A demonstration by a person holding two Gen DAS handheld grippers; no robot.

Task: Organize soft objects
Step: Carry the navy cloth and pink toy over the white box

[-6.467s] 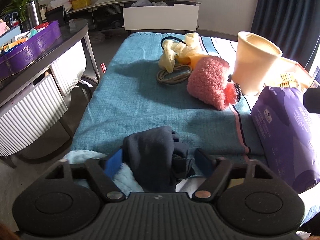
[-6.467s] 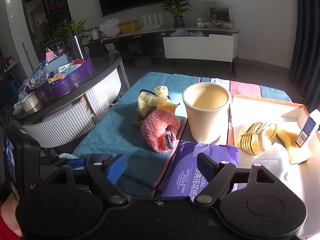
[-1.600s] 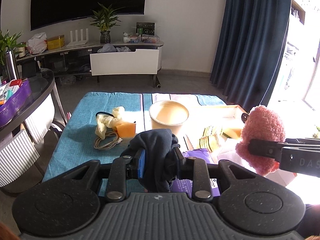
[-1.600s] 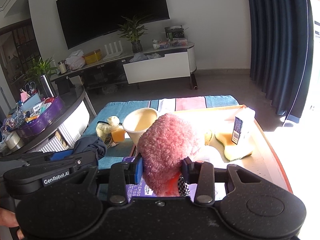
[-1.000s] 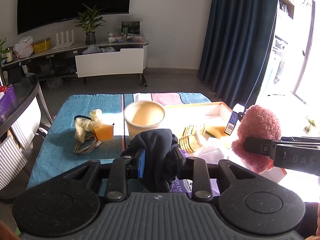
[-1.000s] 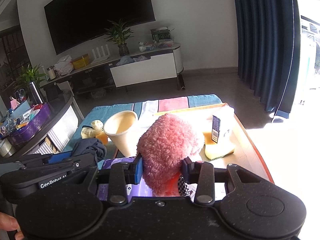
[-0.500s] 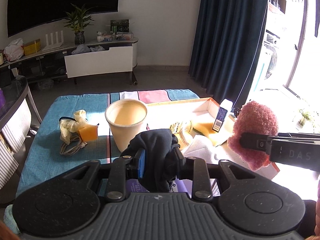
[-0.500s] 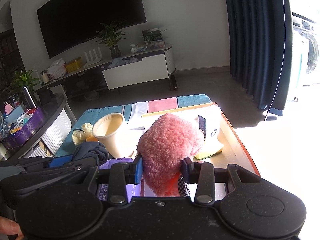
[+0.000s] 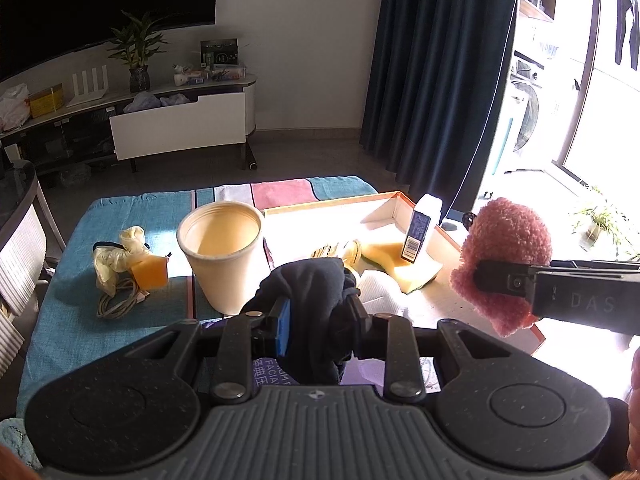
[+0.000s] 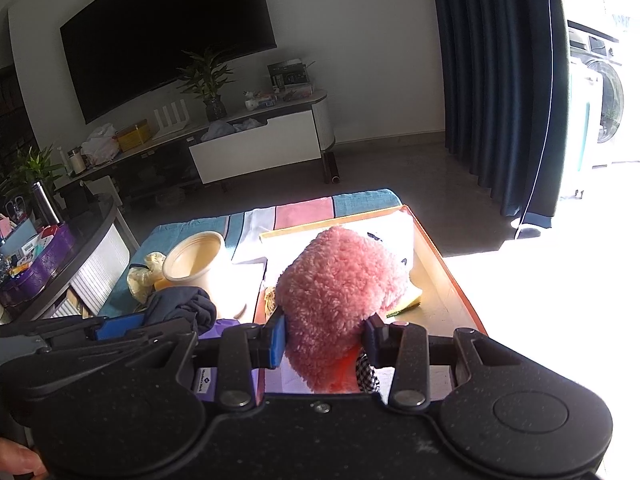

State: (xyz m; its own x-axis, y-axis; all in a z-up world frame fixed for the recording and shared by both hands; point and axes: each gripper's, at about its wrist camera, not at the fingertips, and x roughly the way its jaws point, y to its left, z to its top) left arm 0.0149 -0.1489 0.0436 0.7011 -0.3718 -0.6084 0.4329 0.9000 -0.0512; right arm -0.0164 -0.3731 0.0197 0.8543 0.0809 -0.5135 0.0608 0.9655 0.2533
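Note:
My left gripper (image 9: pixel 318 320) is shut on a dark navy cloth (image 9: pixel 308 292) and holds it above the table's near edge. My right gripper (image 10: pixel 324 338) is shut on a fluffy pink plush (image 10: pixel 340 296), held above the orange-rimmed tray (image 10: pixel 452 280). The plush also shows in the left wrist view (image 9: pixel 504 256), right of the tray (image 9: pixel 340 202). The navy cloth shows in the right wrist view (image 10: pixel 180 306) at lower left. A yellow sponge (image 9: pixel 408 272) and a striped soft item (image 9: pixel 328 250) lie in the tray.
A cream paper cup (image 9: pixel 222 252) stands on the blue tablecloth (image 9: pixel 72 304). A pale yellow rag (image 9: pixel 116 256), an orange block (image 9: pixel 150 274) and a coiled cord (image 9: pixel 116 304) lie at the left. A small carton (image 9: pixel 420 228) stands in the tray. A purple tissue pack (image 10: pixel 222 330) lies below the grippers.
Both grippers have moved right and a little up, each keeping its soft item. The tray and carton have come closer to the centre of view.

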